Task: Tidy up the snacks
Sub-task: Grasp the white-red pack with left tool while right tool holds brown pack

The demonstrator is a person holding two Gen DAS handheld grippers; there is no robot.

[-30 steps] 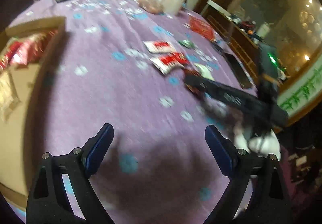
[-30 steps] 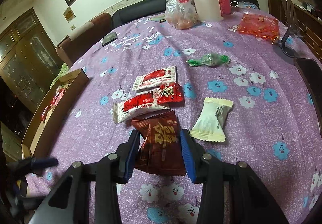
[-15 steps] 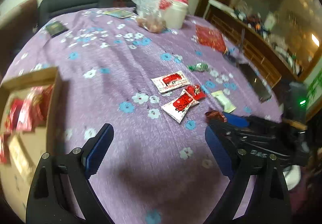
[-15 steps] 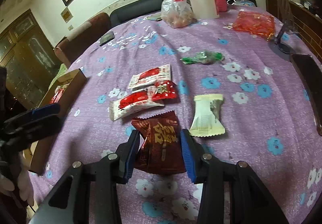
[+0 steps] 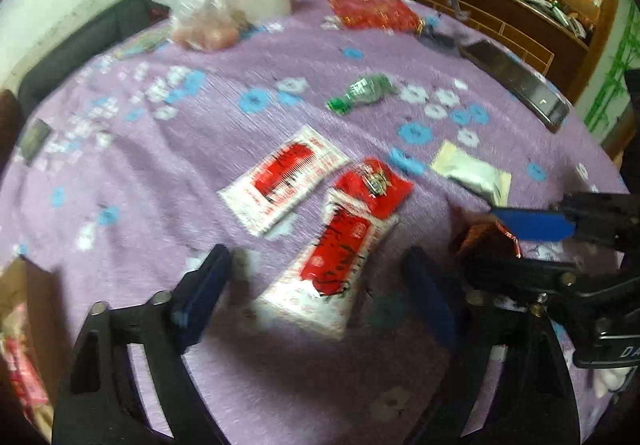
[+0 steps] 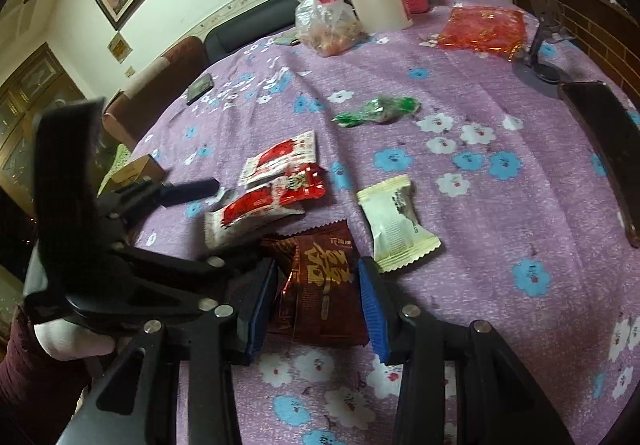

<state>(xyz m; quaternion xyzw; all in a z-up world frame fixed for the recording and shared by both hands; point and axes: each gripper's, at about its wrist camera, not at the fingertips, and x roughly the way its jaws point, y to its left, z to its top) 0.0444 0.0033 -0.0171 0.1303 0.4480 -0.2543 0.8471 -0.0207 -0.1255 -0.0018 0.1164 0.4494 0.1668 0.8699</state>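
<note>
Brown snack packet (image 6: 320, 281) sits clamped in the right claw (image 6: 318, 309); left claw (image 5: 316, 297) closing around a red-white packet (image 5: 332, 265).

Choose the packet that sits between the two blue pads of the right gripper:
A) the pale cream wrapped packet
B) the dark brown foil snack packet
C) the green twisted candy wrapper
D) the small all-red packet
B: in the right wrist view the right gripper has the dark brown foil snack packet between its pads.
</note>
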